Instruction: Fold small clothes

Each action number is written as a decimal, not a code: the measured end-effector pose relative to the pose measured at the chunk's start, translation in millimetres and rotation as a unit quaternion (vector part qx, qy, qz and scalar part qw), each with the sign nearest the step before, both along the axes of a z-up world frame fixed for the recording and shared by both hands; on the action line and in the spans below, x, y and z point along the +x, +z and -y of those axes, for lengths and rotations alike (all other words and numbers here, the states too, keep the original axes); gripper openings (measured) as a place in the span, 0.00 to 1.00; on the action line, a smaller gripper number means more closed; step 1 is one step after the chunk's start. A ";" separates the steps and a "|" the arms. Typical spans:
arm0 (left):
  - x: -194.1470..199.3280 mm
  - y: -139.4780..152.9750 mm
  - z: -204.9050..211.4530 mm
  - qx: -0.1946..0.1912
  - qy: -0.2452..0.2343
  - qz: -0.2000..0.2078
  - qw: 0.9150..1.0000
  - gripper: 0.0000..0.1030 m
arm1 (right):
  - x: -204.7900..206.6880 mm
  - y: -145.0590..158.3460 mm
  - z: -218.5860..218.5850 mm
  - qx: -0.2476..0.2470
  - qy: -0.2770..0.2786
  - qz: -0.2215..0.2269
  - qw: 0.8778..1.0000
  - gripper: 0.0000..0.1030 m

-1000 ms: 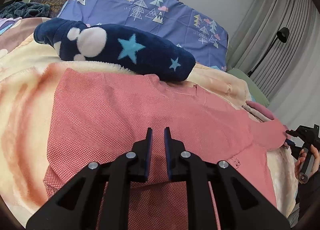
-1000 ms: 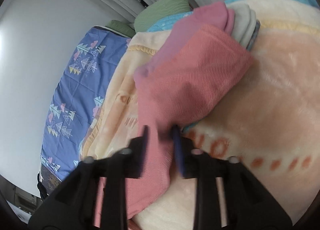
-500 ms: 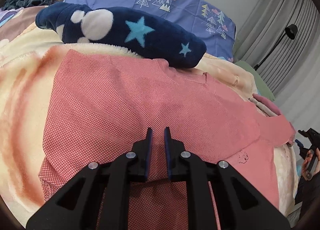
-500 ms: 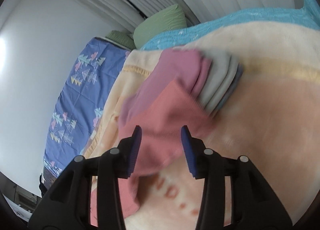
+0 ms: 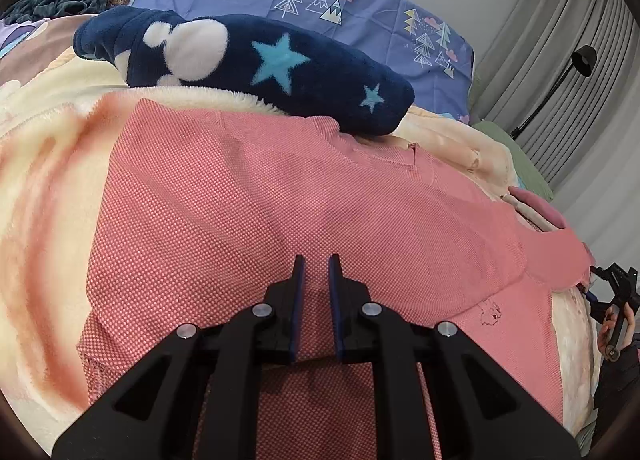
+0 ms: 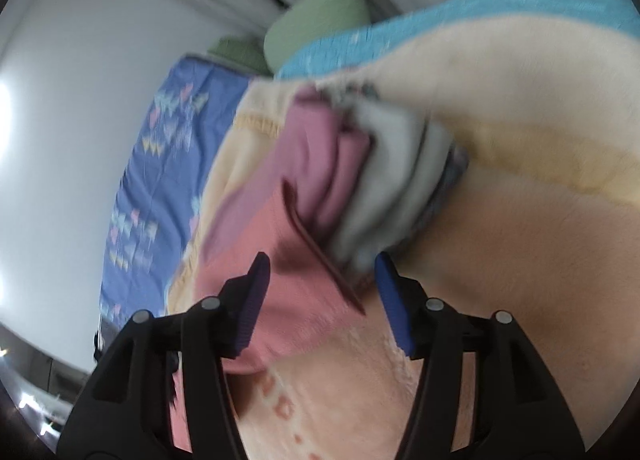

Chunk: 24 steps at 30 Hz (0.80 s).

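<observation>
A coral-pink knit shirt (image 5: 280,212) lies spread on a peach fleece blanket (image 5: 44,188), partly folded over itself. My left gripper (image 5: 316,280) is shut on the shirt's near fold, a narrow gap showing between the pads. In the right wrist view my right gripper (image 6: 320,288) is open, its blue pads on either side of the shirt's sleeve end (image 6: 296,300). The right gripper also shows in the left wrist view (image 5: 614,292) at the far right, by the sleeve (image 5: 560,256).
A navy fleece with stars (image 5: 248,68) lies across the shirt's far edge. A stack of folded mauve and grey clothes (image 6: 368,188) sits just beyond the sleeve. Blue patterned bedding (image 5: 320,0), green pillows (image 6: 320,24), curtains and a floor lamp (image 5: 580,60) stand behind.
My right gripper let go of the sleeve and opened wide, and the sleeve dropped onto the blanket by the folded stack. My left gripper moved forward with the fold.
</observation>
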State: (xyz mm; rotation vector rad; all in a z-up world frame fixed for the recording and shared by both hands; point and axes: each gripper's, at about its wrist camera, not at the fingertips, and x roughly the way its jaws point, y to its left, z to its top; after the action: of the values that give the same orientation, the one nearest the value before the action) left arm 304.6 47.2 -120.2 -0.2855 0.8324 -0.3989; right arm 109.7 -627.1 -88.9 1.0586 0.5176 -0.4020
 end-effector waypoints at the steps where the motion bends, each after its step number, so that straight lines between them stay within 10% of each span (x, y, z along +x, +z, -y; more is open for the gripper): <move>1: 0.0 0.1 -0.1 -0.001 0.000 0.000 1.000 0.12 | 0.5 -2.4 -1.5 0.001 0.006 -0.001 1.000 0.41; 3: 0.0 0.0 -0.4 -0.003 0.000 0.001 1.000 0.12 | -0.9 4.3 -10.1 -0.030 -0.003 -0.012 0.999 0.09; 8: -1.1 2.8 -2.7 -0.014 0.001 0.008 1.000 0.12 | 2.4 70.6 -76.2 -0.138 -0.028 -0.001 0.990 0.07; 13: -4.6 10.1 -9.7 -0.042 -0.001 0.022 0.999 0.12 | 73.3 145.1 -207.1 -0.196 0.136 0.104 0.966 0.06; 18: -6.5 16.3 -32.9 -0.100 0.001 0.025 0.995 0.12 | 147.2 153.8 -372.4 -0.172 0.344 0.172 0.907 0.06; 24: 0.4 12.6 -57.1 -0.185 -0.006 0.008 0.983 0.24 | 192.3 52.8 -497.9 -0.118 0.533 0.062 0.835 0.15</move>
State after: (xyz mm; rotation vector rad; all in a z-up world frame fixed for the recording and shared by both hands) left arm 305.0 104.3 -107.5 -0.6209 0.7409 -0.5667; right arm 302.0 -129.2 -36.1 0.4222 0.8298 0.5850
